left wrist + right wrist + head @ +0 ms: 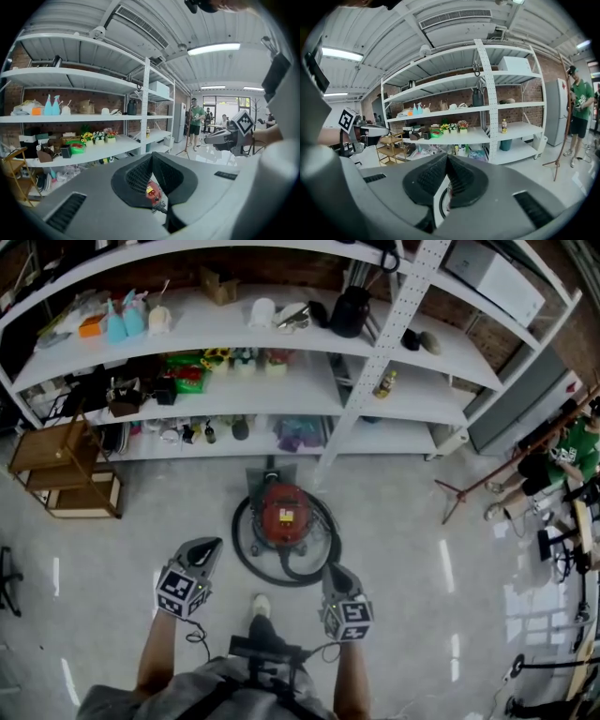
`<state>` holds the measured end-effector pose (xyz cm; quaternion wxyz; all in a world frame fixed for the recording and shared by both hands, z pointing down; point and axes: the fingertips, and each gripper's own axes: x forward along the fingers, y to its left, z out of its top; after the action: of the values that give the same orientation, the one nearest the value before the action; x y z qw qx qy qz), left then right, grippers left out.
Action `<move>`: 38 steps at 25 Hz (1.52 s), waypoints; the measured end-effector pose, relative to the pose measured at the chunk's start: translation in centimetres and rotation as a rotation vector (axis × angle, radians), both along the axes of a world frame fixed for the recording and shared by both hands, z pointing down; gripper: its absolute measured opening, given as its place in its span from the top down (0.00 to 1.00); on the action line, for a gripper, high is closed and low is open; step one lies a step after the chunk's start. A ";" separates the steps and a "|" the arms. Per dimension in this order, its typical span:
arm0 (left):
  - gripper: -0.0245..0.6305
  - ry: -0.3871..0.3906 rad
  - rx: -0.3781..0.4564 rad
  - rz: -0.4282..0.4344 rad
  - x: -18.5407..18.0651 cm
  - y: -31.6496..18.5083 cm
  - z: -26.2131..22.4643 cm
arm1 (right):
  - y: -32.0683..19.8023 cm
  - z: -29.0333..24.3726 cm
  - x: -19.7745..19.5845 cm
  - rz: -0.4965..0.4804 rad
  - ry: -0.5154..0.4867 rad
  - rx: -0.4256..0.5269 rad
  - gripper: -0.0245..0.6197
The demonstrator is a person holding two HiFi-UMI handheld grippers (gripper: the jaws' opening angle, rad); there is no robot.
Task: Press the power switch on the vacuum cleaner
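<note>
scene: a person stands over a red vacuum cleaner (pixel 284 512), a gripper in each hand, both held level at waist height, probably for the approach.
left gripper (pixel 210 546): jaws drawn together at the tips with nothing between them. the vacuum shows through the gap beneath them, ahead and well below.
right gripper (pixel 335 570): jaws likewise closed and empty, carried level with its partner.
vacuum cleaner: on the floor ahead of both grippers, roughly midway between their lines, well apart from either tip.
power switch: too small to pick out on the red top; likely on that upper face.
hose (pixel 246 549): coiled in a ring around the body, lying between the grippers and the machine.
stage: the press appears not yet begun; neither tool touches the vacuum.
next move: a closed tip suits a push-button, so one gripper would need to drop and reach forward over the hose.
backdrop: white shelving (pixel 309 343) stands beyond the vacuum.
</note>
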<state>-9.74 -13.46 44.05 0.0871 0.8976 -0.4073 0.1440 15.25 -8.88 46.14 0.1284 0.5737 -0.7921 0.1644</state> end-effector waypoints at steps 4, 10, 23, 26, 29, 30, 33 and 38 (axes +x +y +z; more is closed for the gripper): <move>0.95 0.006 -0.039 -0.006 1.8 -2.9 1.8 | -3.5 1.8 1.0 -0.014 0.004 -0.040 0.95; 0.95 -0.008 -0.090 0.022 4.5 -6.3 5.2 | -7.1 4.7 0.7 -0.047 -0.013 -0.093 0.95; 0.95 -0.019 -0.179 0.060 7.3 -11.4 12.1 | -13.0 12.0 1.2 -0.055 -0.039 -0.195 0.95; 0.95 -0.028 -0.199 0.058 7.7 -12.4 13.8 | -13.7 14.7 1.7 -0.064 -0.026 -0.226 0.95; 0.95 -0.033 -0.223 0.048 7.8 -13.4 15.6 | -15.0 16.4 1.5 -0.067 -0.038 -0.241 0.95; 0.95 -0.033 -0.233 0.044 7.8 -13.6 16.3 | -15.3 17.2 1.6 -0.069 -0.037 -0.248 0.95; 0.95 -0.036 -0.256 0.034 8.0 -14.4 18.3 | -16.0 19.5 1.8 -0.080 -0.029 -0.282 0.95; 0.95 -0.028 -0.282 0.030 8.3 -15.7 20.8 | -17.6 22.4 1.8 -0.099 -0.038 -0.305 0.95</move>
<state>-1.48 -29.20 64.90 0.2045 0.8804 -0.3709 0.2133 17.06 -26.47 68.50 0.2070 0.5047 -0.7873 0.2872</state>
